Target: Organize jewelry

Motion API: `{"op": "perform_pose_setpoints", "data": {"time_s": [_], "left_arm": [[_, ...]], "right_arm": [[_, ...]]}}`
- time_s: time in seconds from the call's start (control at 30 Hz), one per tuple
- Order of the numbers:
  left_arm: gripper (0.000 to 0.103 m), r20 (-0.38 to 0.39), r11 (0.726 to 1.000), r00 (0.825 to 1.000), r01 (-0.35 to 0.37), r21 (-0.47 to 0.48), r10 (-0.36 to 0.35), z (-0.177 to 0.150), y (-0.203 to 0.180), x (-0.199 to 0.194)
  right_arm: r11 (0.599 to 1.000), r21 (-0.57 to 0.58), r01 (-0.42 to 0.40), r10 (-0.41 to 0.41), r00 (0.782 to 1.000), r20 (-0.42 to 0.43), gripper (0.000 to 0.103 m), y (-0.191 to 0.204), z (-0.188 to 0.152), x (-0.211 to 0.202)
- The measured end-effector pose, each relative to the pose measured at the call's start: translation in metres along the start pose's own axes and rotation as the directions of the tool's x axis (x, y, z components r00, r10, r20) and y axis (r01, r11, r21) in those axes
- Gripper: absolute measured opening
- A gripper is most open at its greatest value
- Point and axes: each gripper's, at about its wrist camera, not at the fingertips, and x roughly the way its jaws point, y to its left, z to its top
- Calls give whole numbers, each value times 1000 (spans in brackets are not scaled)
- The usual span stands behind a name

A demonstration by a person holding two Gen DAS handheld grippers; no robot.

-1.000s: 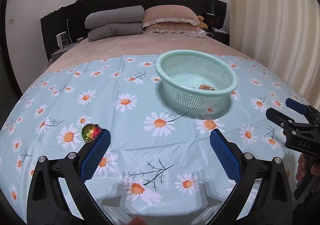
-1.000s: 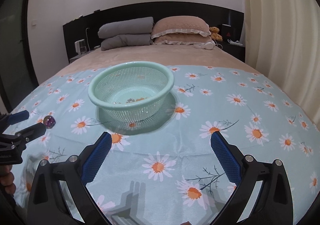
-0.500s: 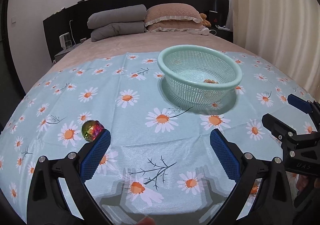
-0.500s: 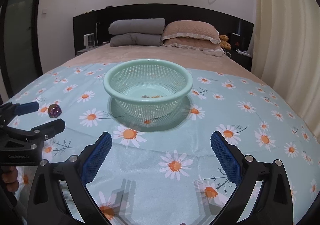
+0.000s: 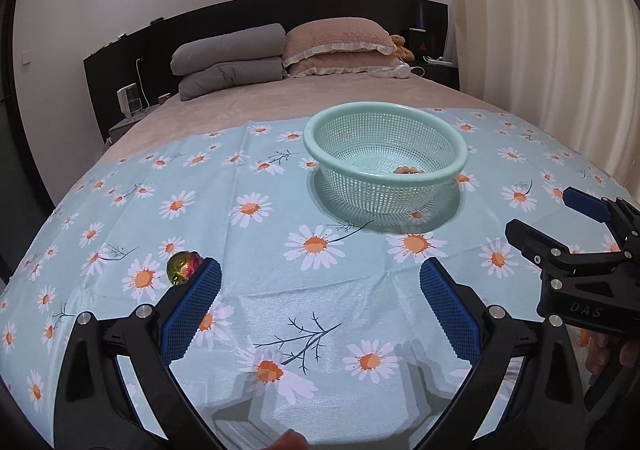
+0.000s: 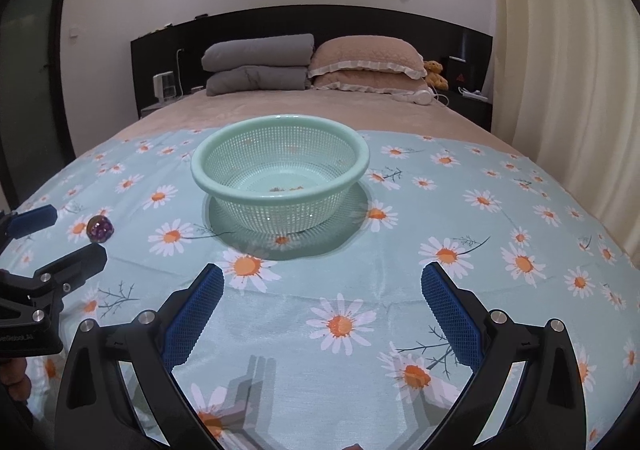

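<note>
one bead [image 5: 183, 268], one basket [image 5: 385, 121] — two grippers, fingers spread.

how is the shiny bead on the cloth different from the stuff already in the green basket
The bead lies alone on the daisy cloth, outside the basket; the basket pieces sit clustered on its floor. The bead looks iridescent; the pieces look brownish-orange. The bead appears bigger than any single piece. What they share is too small to judge.
</note>
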Motion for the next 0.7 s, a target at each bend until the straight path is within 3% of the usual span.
{"op": "perform_pose_setpoints", "data": {"time_s": [0.33,0.7], "left_arm": [[97,-34,999,999,33,-5,-33,-3,-6,8],[97,-40,1000,999,21,1,-21,-6,-9,11]], "right_arm": [[1000,3,11,-11,999,-31,95,-1,-2,8],[1000,-4,-1,0,1000,-32,95,1,-1,7]]}}
